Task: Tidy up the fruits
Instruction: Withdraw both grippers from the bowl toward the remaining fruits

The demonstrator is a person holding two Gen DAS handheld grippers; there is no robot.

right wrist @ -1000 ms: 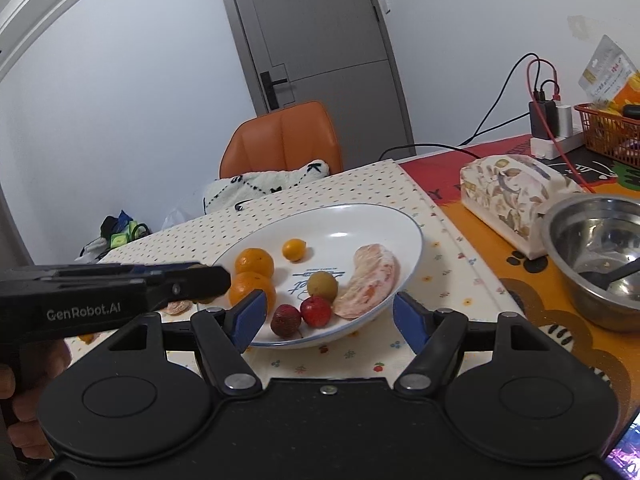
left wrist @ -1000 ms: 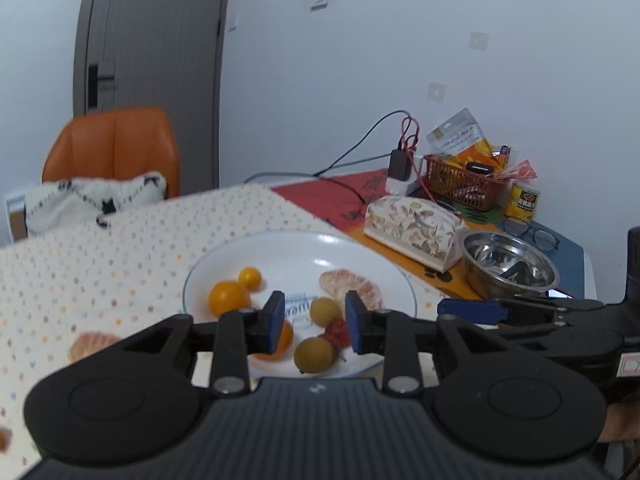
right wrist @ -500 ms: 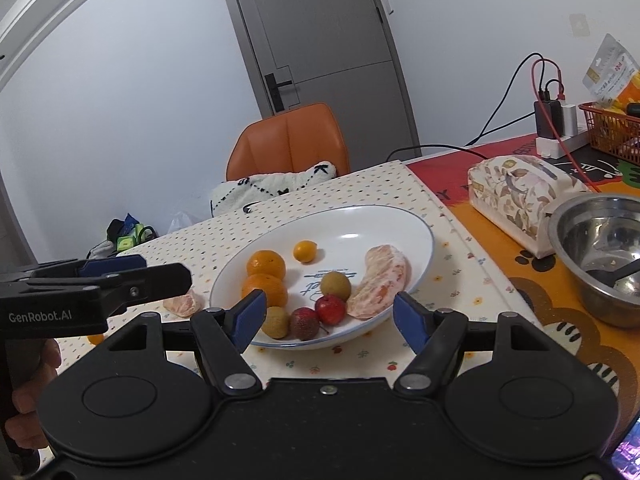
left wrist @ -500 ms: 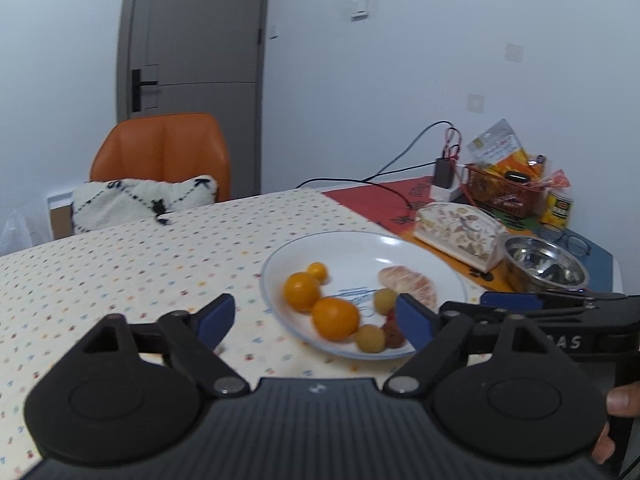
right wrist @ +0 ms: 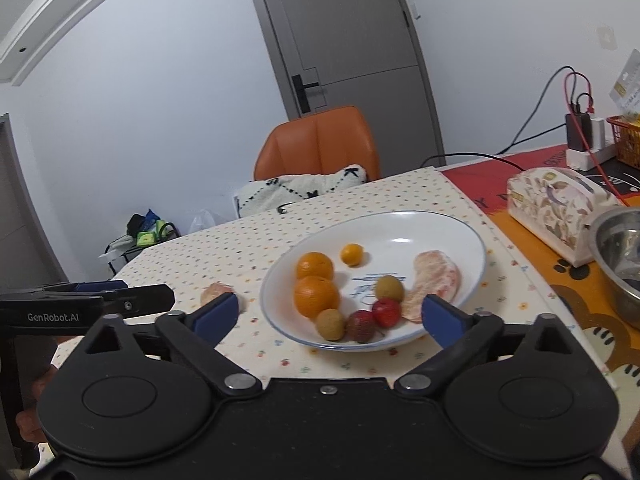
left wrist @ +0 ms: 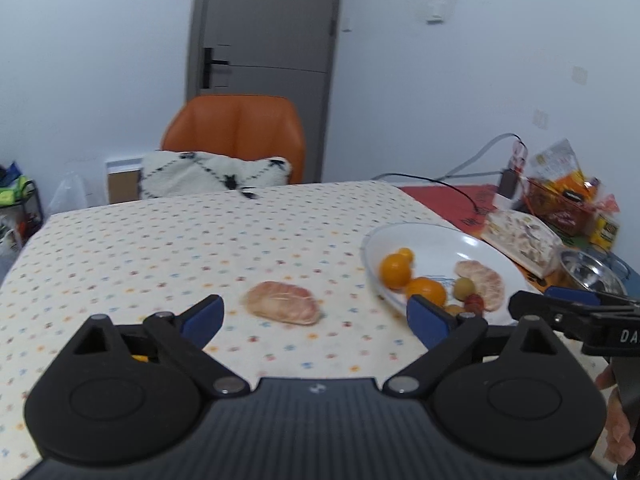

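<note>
The peeled pomelo segment [left wrist: 283, 303] lies alone on the dotted tablecloth [left wrist: 160, 248], just left of the white plate [left wrist: 436, 236] and apart from its rim, and my left gripper [left wrist: 316, 316] is lined up on it, jaws just opened wide with nothing between the blue pads; the segment sits a little ahead of the fingertips, not yet between them. In the plate are two mandarins [right wrist: 316, 282], a small kumquat [right wrist: 351, 254], a greenish fruit [right wrist: 389, 288], a brown longan [right wrist: 331, 324], two red fruits [right wrist: 374, 319] and a second pomelo segment [right wrist: 436, 280]. My right gripper [right wrist: 330, 314] has also just spread to its widest and holds nothing, hovering at the near rim of the plate with the small fruits ahead of it. I judge the step in hand to be fetching the stray segment to join the rest. The next move, as I see it, calls for pushing the left gripper forward and down until the pads straddle the segment across its narrow width, then closing gently, since the flesh looks soft and would tear or squash under a hard squeeze, and lifting it clear of the rim into the bare far part of the plate
</note>
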